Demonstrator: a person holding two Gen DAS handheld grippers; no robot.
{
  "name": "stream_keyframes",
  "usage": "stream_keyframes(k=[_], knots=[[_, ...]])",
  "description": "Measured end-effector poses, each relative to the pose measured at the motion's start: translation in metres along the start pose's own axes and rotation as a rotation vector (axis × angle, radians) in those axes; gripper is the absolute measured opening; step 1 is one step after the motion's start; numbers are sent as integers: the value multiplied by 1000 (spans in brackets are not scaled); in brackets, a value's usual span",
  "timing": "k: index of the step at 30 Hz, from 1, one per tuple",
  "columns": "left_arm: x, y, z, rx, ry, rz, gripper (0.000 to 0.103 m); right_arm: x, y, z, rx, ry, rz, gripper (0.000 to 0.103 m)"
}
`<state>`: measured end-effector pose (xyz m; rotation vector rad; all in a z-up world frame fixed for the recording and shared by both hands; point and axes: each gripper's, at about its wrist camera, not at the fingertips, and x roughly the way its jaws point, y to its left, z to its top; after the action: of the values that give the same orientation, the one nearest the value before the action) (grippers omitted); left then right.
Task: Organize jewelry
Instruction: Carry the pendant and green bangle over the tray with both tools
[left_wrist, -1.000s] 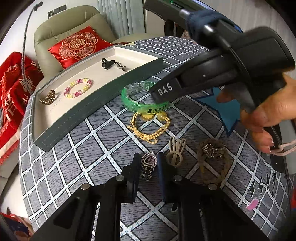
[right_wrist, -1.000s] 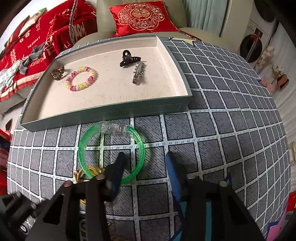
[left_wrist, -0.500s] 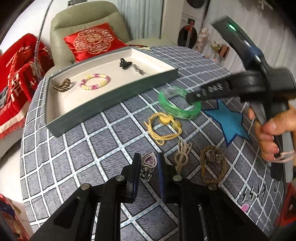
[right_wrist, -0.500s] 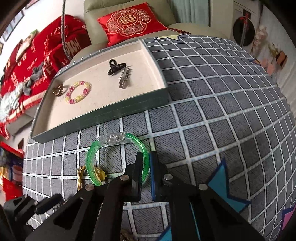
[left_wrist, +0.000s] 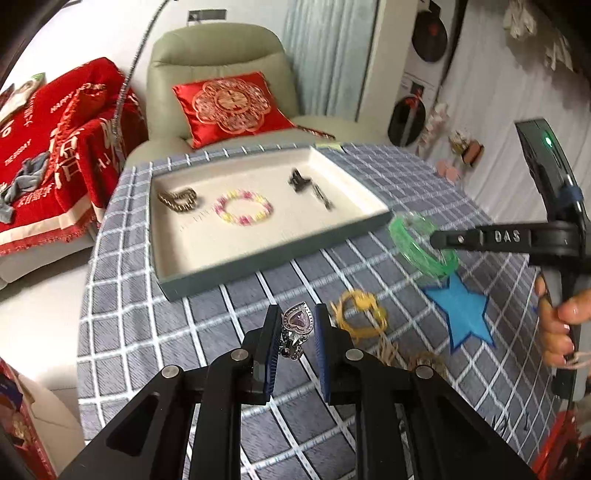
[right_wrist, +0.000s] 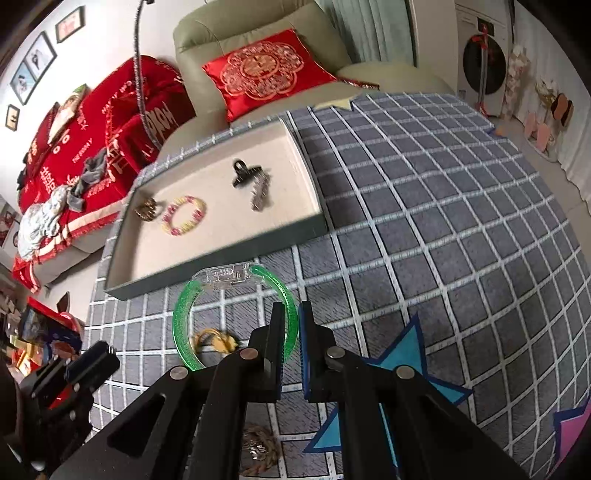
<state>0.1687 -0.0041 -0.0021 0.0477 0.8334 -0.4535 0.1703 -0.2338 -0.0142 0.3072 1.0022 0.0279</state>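
Left gripper (left_wrist: 295, 325) clamps heart brooch (left_wrist: 296, 321), lifted off table near tray's front edge. Right gripper (right_wrist: 290, 325) pinches green bangle (right_wrist: 184, 317), airborne by tray's front right corner. Tray (left_wrist: 266, 258) holds four pieces. Yellow hair tie (left_wrist: 360, 314), braided pieces left on table for you.

both grippers' jaws clamped, tilted down

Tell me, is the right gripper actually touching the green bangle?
Touching. In the right wrist view the right gripper has both pads closed on the rim of the green bangle, with no gap either side, and the bangle hangs above the cloth.
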Motion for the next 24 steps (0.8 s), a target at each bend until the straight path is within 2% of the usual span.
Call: stream_keyframes(k=[10, 17, 24], knots=[[1, 29, 48, -41, -55, 33, 33, 0, 30, 41, -67, -31, 13, 8], [27, 54, 83, -78, -34, 56, 33, 36, 51, 74, -97, 5, 14, 8], [73, 76, 105, -142, 26, 97, 33, 81, 66, 98, -112, 47, 7, 8]])
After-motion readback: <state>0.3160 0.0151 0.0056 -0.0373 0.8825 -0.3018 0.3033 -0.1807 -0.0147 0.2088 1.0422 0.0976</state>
